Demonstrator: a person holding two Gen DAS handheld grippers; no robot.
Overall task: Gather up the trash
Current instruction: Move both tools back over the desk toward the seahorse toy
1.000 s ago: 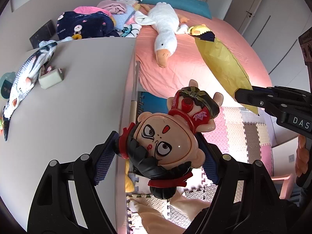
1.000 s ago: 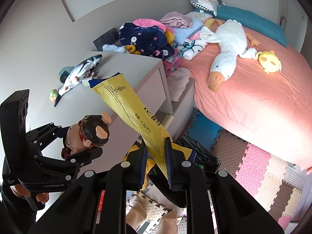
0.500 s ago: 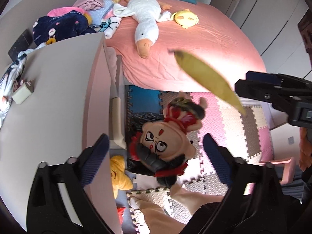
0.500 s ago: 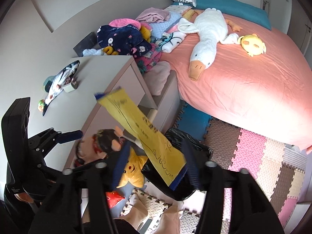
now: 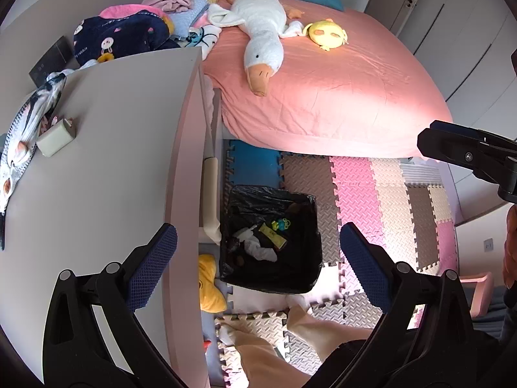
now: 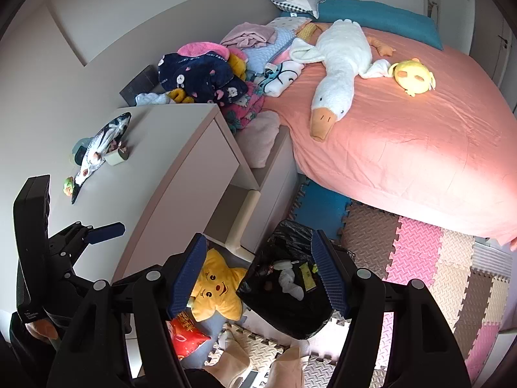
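Left gripper (image 5: 258, 252), right gripper (image 6: 258, 273) hanging agape, empty | yellow wrapper (image 5: 274, 235) lying in bin (image 5: 308, 199), lower centre (light, crinkly; pinch an end)

Small items lying in the black-lined bin (image 5: 303, 278) are too dark to identify.

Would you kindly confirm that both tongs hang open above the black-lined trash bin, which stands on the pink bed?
Not quite: the black-lined trash bin stands on the foam floor mats beside the pink bed, as the left wrist view shows. Both the left tongs and right tongs do hang open above it.
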